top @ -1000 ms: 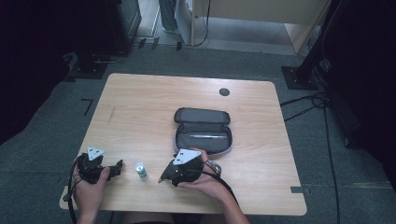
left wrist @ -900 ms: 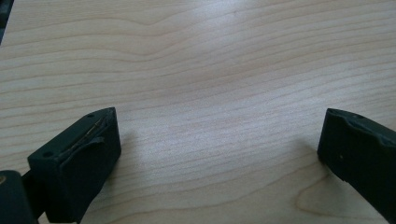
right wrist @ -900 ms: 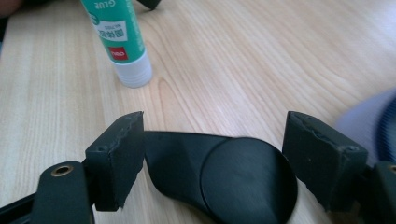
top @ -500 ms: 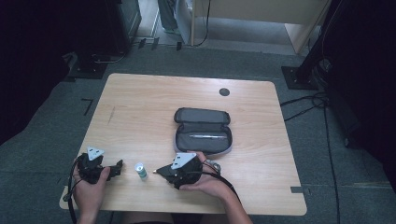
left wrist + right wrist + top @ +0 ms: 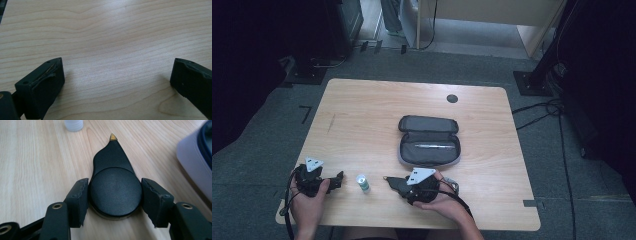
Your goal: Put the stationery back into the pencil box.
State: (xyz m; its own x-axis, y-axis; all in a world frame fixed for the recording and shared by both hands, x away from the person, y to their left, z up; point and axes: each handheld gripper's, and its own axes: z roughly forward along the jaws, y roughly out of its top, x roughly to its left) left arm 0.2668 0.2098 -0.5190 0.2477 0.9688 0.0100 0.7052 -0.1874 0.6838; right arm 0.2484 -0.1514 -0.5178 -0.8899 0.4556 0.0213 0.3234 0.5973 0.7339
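Jaws of your right gripper (image 5: 113,195) clamp a black teardrop-shaped tool with a brass tip (image 5: 113,187); left gripper (image 5: 117,82) gapes empty, grey zip case (image 5: 429,142) open, work barely begun.

small bottle (image 5: 362,182) between hand-held grippers, open case (image 5: 429,141) beyond

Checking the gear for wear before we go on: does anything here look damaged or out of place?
The right gripper's pads look chipped and ragged along their edges where they clamp the round black tool. The left gripper's pad also shows a frayed seam. The open case, pen and small bottle look tidy.
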